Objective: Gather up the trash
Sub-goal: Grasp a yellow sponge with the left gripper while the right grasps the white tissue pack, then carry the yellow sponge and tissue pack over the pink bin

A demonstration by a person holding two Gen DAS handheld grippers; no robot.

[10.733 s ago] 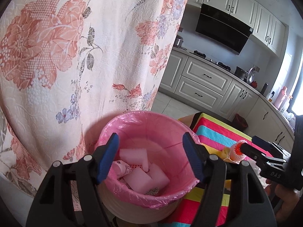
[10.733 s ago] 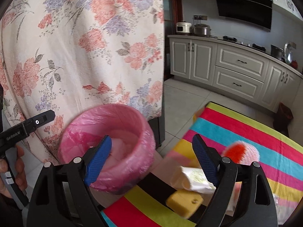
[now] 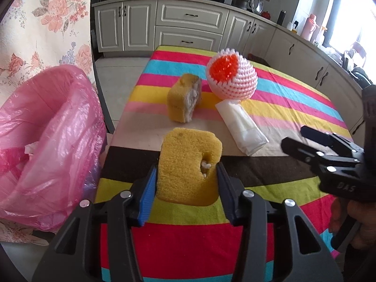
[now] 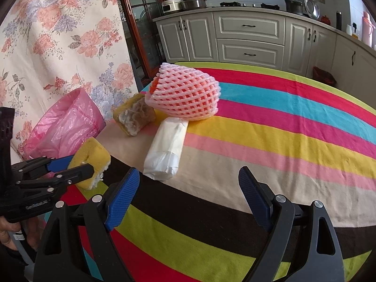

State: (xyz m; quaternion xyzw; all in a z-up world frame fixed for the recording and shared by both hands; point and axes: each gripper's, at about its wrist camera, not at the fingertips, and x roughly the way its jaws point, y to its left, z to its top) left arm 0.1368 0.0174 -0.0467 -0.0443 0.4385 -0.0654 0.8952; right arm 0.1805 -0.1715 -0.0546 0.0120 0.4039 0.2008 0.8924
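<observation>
A yellow sponge [image 3: 188, 145] with a hole lies near the striped table's left edge, and my left gripper [image 3: 186, 166] has a blue pad against each side of it, jaws still closing. From the right wrist view, the same sponge [image 4: 94, 150] sits in the left gripper [image 4: 81, 163]. My right gripper [image 4: 189, 171] hangs open over the cloth with nothing between its fingers, short of a white wrapped packet [image 4: 166, 148]. Behind the packet are a torn yellow sponge [image 3: 184, 98] and an orange fruit in a white foam net [image 3: 231, 75].
The bin lined with a pink bag [image 3: 47, 129] stands off the table's left edge, close to my left gripper. A floral curtain [image 3: 47, 23] hangs behind it. The striped tablecloth [image 3: 188, 242] runs far to the right. White kitchen cabinets [image 3: 188, 23] line the back wall.
Earlier my left gripper hung open above the pink bin; now it is at the table with its pads on the yellow sponge. My right gripper has moved further onto the table, still open.
</observation>
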